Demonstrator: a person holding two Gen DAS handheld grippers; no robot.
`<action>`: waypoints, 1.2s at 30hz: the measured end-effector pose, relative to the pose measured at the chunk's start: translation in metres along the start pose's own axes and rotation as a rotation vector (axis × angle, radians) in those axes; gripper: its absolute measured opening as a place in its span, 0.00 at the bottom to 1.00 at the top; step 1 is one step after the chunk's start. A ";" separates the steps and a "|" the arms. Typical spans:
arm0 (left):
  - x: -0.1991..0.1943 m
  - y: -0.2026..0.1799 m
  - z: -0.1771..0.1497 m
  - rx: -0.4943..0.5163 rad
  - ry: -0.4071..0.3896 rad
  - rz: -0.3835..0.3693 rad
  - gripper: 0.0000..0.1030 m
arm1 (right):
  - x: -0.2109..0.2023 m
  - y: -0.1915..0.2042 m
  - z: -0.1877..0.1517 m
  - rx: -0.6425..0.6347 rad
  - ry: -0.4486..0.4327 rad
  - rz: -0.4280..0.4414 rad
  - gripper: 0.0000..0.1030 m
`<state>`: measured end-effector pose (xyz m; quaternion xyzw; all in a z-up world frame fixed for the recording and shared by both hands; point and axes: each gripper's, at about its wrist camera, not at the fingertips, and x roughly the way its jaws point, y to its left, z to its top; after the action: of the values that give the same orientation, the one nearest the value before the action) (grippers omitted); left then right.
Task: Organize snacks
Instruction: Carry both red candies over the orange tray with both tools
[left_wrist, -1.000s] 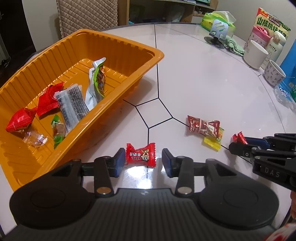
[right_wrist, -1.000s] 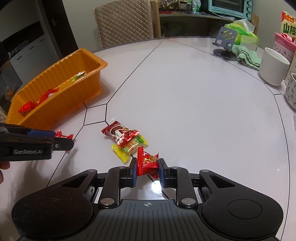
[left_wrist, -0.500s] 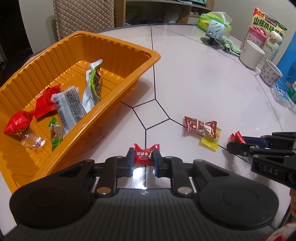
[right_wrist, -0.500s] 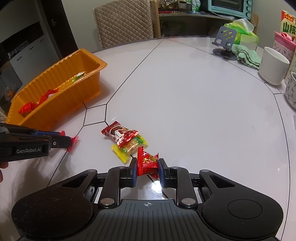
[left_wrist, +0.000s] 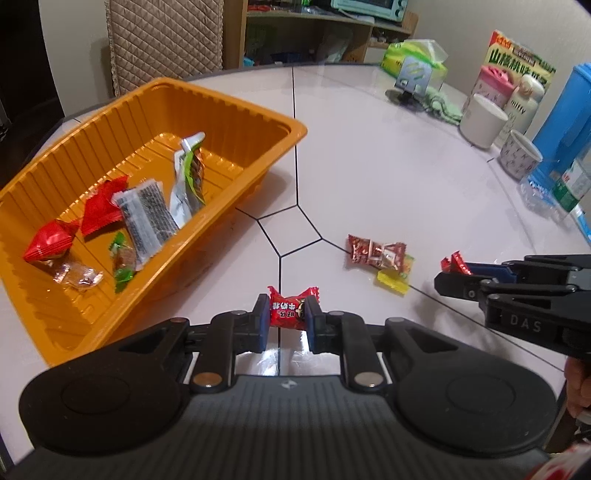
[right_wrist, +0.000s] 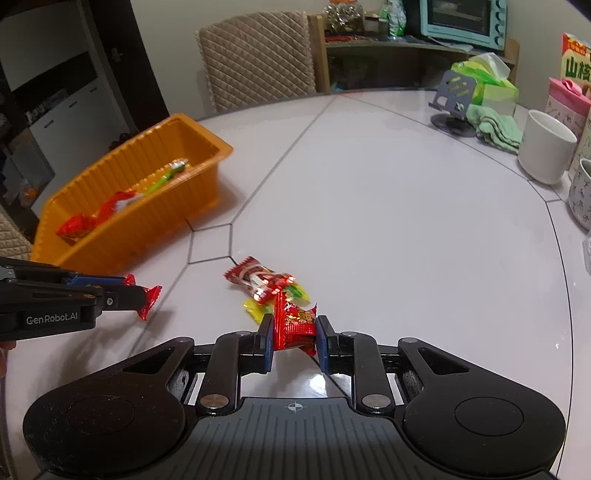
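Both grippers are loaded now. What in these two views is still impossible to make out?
- Right wrist view: the orange tray floor, hidden by its near wall; the image is blurred there.
- Right wrist view: the yellow snack, mostly covered by the brown wrapper and the red packet.
- Left wrist view: the blue container, cut off by the right edge.

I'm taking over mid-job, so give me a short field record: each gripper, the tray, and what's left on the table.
left gripper: shut on red candy
right gripper: shut on red packet
orange tray: holds several wrapped snacks
loose on table: brown-red candy lying over yellow candy
not yet done: both held snacks outside the tray
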<state>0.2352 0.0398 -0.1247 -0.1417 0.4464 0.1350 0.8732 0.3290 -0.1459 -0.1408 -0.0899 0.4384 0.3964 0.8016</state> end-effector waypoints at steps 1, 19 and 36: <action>-0.004 0.001 0.000 -0.006 -0.005 -0.004 0.17 | -0.002 0.002 0.002 -0.001 -0.004 0.008 0.23; -0.066 0.025 0.023 -0.103 -0.130 -0.012 0.17 | -0.023 0.051 0.048 -0.067 -0.074 0.162 0.23; -0.055 0.065 0.064 -0.152 -0.193 0.071 0.17 | 0.037 0.100 0.117 -0.174 -0.118 0.238 0.23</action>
<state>0.2275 0.1177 -0.0521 -0.1777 0.3536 0.2124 0.8935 0.3423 -0.0008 -0.0794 -0.0829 0.3623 0.5298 0.7624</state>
